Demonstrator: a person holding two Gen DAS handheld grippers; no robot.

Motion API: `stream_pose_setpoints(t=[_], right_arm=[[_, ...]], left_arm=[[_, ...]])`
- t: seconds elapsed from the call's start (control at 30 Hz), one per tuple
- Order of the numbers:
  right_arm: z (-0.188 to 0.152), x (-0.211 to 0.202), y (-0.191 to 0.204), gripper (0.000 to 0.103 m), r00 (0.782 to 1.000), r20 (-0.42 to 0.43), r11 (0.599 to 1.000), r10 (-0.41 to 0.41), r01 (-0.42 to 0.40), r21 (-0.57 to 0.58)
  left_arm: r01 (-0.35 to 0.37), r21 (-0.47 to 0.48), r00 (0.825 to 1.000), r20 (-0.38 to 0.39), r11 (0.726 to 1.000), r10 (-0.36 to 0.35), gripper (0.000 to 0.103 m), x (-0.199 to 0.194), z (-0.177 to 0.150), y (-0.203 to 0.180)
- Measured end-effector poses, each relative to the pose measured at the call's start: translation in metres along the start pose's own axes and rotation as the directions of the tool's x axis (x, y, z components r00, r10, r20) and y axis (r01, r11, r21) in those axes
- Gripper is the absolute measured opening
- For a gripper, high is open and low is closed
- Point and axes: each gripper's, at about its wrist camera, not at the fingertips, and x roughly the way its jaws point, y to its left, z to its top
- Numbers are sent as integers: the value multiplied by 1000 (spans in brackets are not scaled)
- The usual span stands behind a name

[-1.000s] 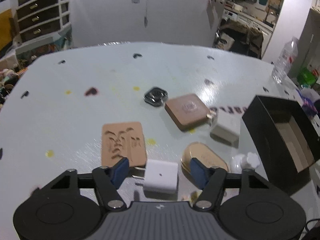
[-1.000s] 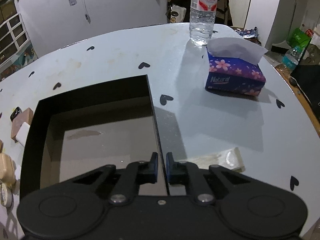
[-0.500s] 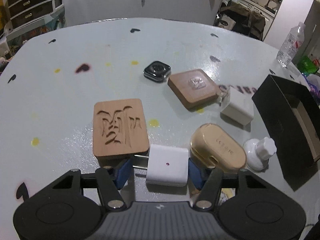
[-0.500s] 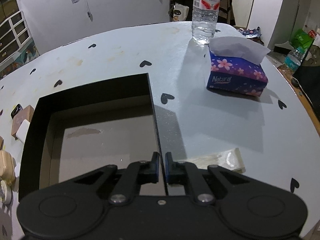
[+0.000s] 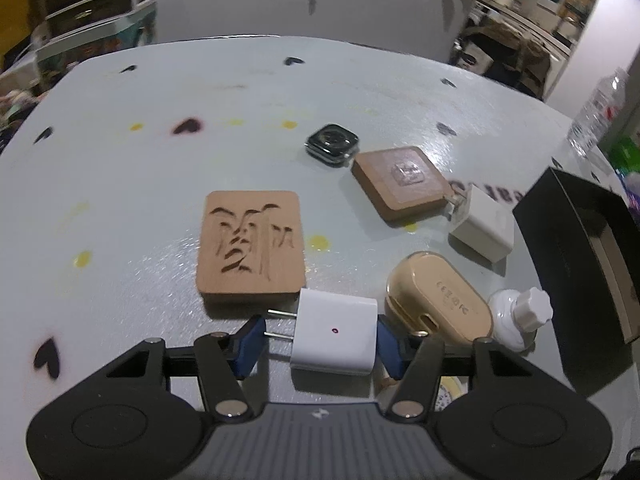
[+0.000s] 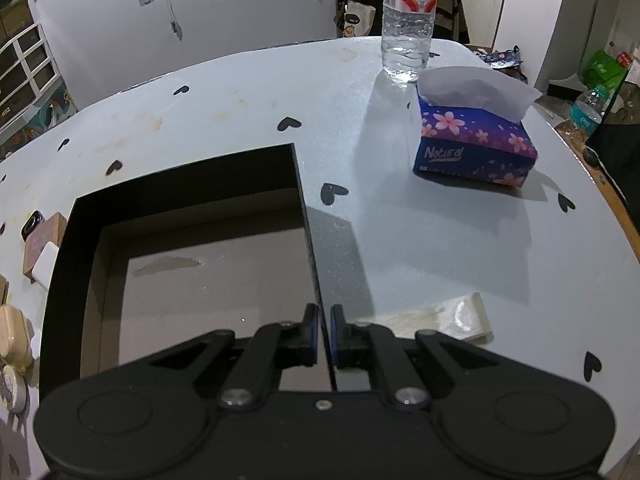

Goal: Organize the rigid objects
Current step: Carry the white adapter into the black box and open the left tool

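A white plug charger (image 5: 336, 334) lies sideways between the blue pads of my left gripper (image 5: 320, 338). Its prongs touch the left pad and its body meets the right pad, so the jaws grip it end to end. Around it lie a carved wooden tile (image 5: 251, 246), a gold earbud case (image 5: 438, 300), a white knob (image 5: 520, 320), a second white charger (image 5: 482, 226), a brown square block (image 5: 400, 182) and a dark watch body (image 5: 332, 145). My right gripper (image 6: 324, 332) is shut on the right wall of the empty black box (image 6: 184, 184).
The black box (image 5: 560, 232) stands just right of the small objects. Right of it sit a blue tissue box (image 6: 476, 140), a water bottle (image 6: 408, 20) and a flat clear wrapper (image 6: 440, 318). The white table (image 6: 400, 240) curves off close to the right.
My left gripper has edged forward over the white charger and its pads have narrowed onto it. The right gripper and the box have stayed still.
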Motion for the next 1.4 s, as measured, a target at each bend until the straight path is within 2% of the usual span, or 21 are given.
stream_pose_setpoints(t=[0.3,0.47,0.63,0.8,0.93,1.13,1.4], right_arm=[[3,1,-1,4,999,-36,999,30,-31,-23],[3,2,1,3,997,-56,997,46,-49,-58],[5,2,-2,4,995,-74,996,64,-68,-55],[8,4,-2,4,993,-91,994,75,-82,-74],[11,6,-4,5,990,-103,992,97,-104,-66],[13,9,2,5,989,-109,990,102,-112,-81],[13,11,7,5,988,-113,990,102,-112,-86]], left_arm=[[-19,-80,998,58,997,24,59,-33,4,-18],[11,-51,994,110,999,-6,59,-50,16,-53],[66,12,990,123,998,-67,59,-50,33,-103],[121,63,988,87,991,-126,59,-32,52,-160],[167,60,984,47,984,-169,59,-9,68,-208],[189,2,981,-35,982,-189,59,37,86,-262],[180,-161,970,-134,970,-202,59,88,94,-293]])
